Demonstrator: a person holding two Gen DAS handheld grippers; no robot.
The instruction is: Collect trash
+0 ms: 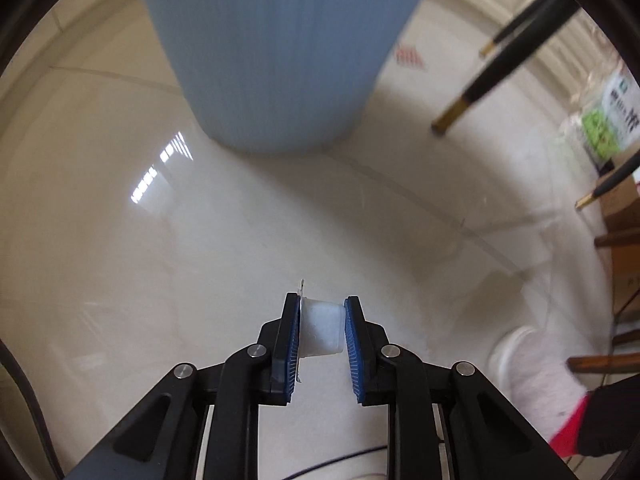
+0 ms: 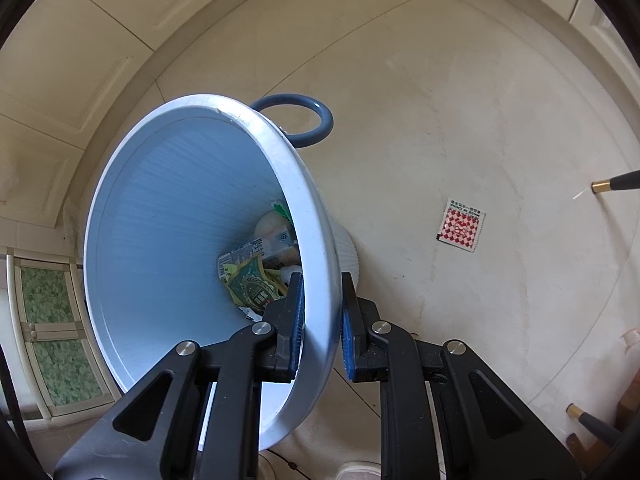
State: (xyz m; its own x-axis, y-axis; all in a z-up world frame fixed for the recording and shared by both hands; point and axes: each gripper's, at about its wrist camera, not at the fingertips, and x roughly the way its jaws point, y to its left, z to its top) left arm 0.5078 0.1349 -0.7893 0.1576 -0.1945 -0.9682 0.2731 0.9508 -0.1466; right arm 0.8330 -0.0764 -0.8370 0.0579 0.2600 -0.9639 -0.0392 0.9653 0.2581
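My left gripper (image 1: 322, 330) is shut on a small white plastic cup (image 1: 322, 330) and holds it above the cream floor, below the blue trash bin (image 1: 276, 52) that fills the top of the left wrist view. My right gripper (image 2: 322, 320) is shut on the rim of the blue trash bin (image 2: 316, 320), one finger inside and one outside, and the bin is tilted. Wrappers (image 2: 252, 280) lie in the bin's bottom. A red-and-white checkered packet (image 2: 462, 226) lies on the floor to the bin's right, also blurred in the left wrist view (image 1: 410, 56).
A blue ring (image 2: 298, 122) lies on the floor behind the bin. Black furniture legs with brass tips (image 2: 612, 185) (image 1: 472, 100) stand at the right. A bag with a green label (image 1: 608, 116) and a cardboard box (image 1: 624, 200) sit far right. White cabinets (image 2: 52, 320) line the left.
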